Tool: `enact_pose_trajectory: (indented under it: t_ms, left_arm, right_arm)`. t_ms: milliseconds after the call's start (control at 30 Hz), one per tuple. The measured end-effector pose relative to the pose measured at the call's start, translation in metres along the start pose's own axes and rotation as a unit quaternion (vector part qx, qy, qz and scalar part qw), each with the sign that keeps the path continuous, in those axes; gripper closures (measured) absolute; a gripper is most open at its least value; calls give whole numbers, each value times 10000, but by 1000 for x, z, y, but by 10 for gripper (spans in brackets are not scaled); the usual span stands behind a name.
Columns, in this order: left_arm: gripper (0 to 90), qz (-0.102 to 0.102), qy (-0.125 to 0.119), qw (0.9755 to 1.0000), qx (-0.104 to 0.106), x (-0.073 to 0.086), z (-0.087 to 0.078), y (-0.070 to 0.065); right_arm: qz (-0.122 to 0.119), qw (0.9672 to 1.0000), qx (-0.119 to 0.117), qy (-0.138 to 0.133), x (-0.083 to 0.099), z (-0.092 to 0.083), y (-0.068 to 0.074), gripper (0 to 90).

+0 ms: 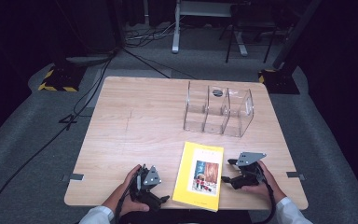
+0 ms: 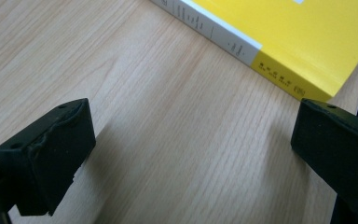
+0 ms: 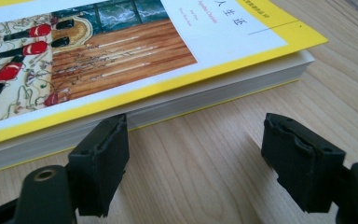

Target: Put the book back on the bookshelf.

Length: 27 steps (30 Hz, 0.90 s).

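Note:
A yellow paperback book [image 1: 200,175] with a picture on its cover lies flat near the table's front edge. My left gripper [image 1: 162,199] rests on the table just left of the book and points toward it. In the left gripper view that gripper [image 2: 191,140] stands open over bare wood, with the book's spine [image 2: 242,46] a little ahead. My right gripper [image 1: 227,179] lies at the book's right side. In the right gripper view it [image 3: 198,154] is open and low, its jaws just short of the page edge of the book [image 3: 121,56].
A clear acrylic organiser [image 1: 219,112] with three compartments stands at the back right of the wooden table [image 1: 135,121]. Cables and stand feet lie on the grey floor beyond the far edge.

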<state>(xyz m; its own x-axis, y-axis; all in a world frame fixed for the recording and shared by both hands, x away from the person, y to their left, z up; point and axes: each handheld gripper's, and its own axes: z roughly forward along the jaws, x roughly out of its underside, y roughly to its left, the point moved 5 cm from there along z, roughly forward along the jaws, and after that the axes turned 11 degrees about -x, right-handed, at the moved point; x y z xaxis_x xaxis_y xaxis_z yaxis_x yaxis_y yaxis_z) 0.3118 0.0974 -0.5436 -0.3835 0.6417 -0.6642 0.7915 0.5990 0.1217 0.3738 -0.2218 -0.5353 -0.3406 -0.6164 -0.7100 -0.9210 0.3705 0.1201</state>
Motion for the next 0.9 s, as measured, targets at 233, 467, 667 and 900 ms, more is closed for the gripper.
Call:
enact_pose_trajectory:
  t_ms: [233, 467, 667, 900]
  left_arm:
    - [3, 195, 13, 9996, 184, 3, -4, -9]
    - [3, 201, -59, 9996, 207, 1, -3, -14]
    - [2, 168, -17, 9997, 151, -3, 1, -13]
    - [0, 230, -45, 9995, 218, -5, 3, -13]
  right_arm:
    - [48, 10000, 15, 32, -2, 3, -4, 175]
    - [53, 9999, 149, 37, -13, 12, -6, 183]
    - [4, 9997, 239, 10, -22, 21, -4, 216]
    - [-91, 9998, 131, 88, -22, 19, 0, 285]
